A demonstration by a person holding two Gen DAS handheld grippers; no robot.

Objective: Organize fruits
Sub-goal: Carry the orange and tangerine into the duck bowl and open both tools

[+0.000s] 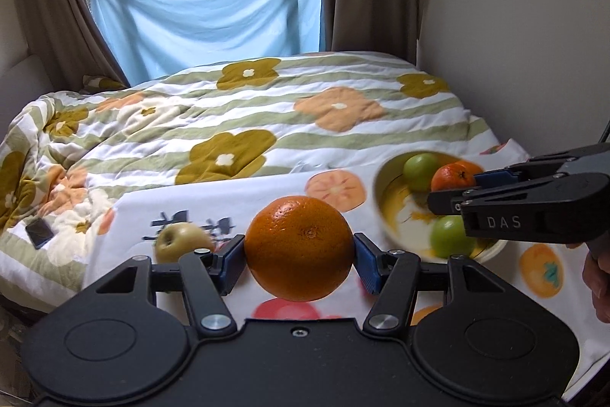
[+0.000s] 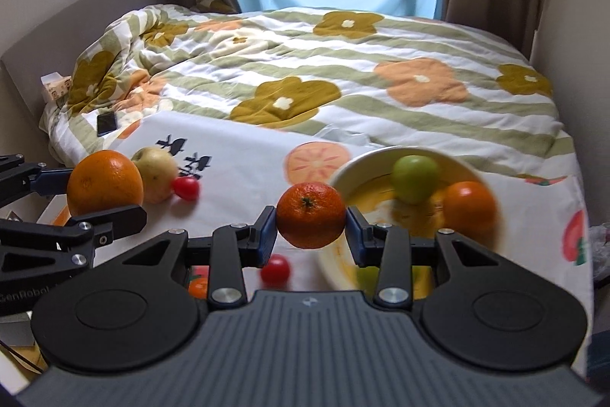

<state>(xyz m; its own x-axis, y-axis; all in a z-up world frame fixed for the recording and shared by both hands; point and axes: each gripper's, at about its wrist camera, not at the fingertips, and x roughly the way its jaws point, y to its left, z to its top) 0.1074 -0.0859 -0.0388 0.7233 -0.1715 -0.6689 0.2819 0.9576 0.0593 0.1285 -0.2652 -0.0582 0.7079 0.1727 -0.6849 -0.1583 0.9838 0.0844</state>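
- My left gripper [image 1: 299, 248] is clamped across the big orange [image 1: 299, 248], lifted clear of the cloth [image 1: 244, 193] for carrying.
- My right gripper [image 2: 310, 220] pinches the mandarin [image 2: 310, 220]; the bowl [image 2: 343, 178] waits at two o'clock, probably its destination.
- The apple [image 2: 156, 174] sits at ten o'clock.

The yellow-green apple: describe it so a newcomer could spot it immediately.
On the bed, find the white fruit-print cloth spread over the floral quilt. The yellow-green apple rests on that cloth left of the bowl, beside a cherry tomato. It is the only pale, dull-skinned fruit lying outside the bowl.
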